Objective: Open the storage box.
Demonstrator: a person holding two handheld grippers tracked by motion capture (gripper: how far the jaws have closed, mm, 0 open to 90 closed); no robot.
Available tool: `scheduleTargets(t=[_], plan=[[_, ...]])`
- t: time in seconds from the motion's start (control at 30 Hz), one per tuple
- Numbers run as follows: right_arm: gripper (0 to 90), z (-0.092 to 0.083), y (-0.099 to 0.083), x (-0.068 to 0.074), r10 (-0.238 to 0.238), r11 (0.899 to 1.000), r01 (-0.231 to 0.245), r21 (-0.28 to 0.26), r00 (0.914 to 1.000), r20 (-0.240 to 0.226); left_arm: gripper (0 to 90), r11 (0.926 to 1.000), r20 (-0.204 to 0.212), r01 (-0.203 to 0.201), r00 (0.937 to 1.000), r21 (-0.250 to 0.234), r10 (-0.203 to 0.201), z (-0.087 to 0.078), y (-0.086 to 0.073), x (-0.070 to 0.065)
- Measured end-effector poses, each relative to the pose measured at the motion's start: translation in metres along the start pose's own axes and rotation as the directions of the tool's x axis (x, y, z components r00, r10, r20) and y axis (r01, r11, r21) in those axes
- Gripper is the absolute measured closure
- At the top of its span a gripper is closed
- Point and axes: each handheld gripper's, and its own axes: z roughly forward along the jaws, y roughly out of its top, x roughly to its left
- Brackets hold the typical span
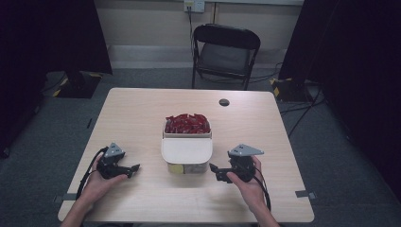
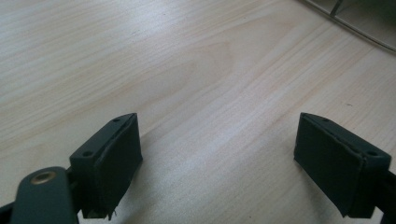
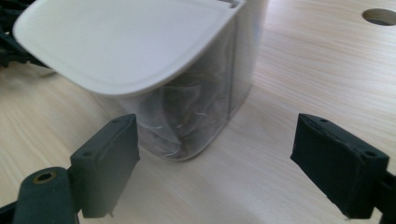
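Note:
A clear plastic container [image 1: 187, 163] stands mid-table with a white lid [image 1: 186, 149] over its near half and red packets [image 1: 187, 124] heaped in its uncovered far half. My left gripper [image 1: 135, 169] rests on the table left of it, jaws open over bare wood [image 2: 217, 158]. To the container's right is my right gripper [image 1: 213, 169], pointing at it. Its jaws [image 3: 217, 158] stand open with nothing between them. The container's clear wall [image 3: 201, 116] and the lid [image 3: 126, 42] loom just ahead of them.
The light wooden table [image 1: 142, 113] has a round cable hole [image 1: 224, 102] near its far edge, also seen as a hole [image 3: 379, 16] in the right gripper view. A black folding chair [image 1: 226, 52] stands behind the table. Dark curtains flank the room.

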Motion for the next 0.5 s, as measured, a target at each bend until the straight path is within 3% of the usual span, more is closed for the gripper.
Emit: scheduleTargets(t=[0.17, 0.5], plan=[[14.2, 0.004, 0.000, 0.008, -0.021, 1.000, 0.021, 0.006, 0.9996, -0.019, 14.3, 1.0000, 0.000, 0.000, 1.0000, 0.001, 0.000, 0.000, 0.000, 0.000], [14.1, 0.015, -0.003, 0.010, -0.038, 0.999, 0.038, 0.009, 0.9986, -0.037, 14.3, 1.0000, 0.000, 0.000, 1.0000, 0.000, 0.000, 0.000, 0.000, 0.000]])
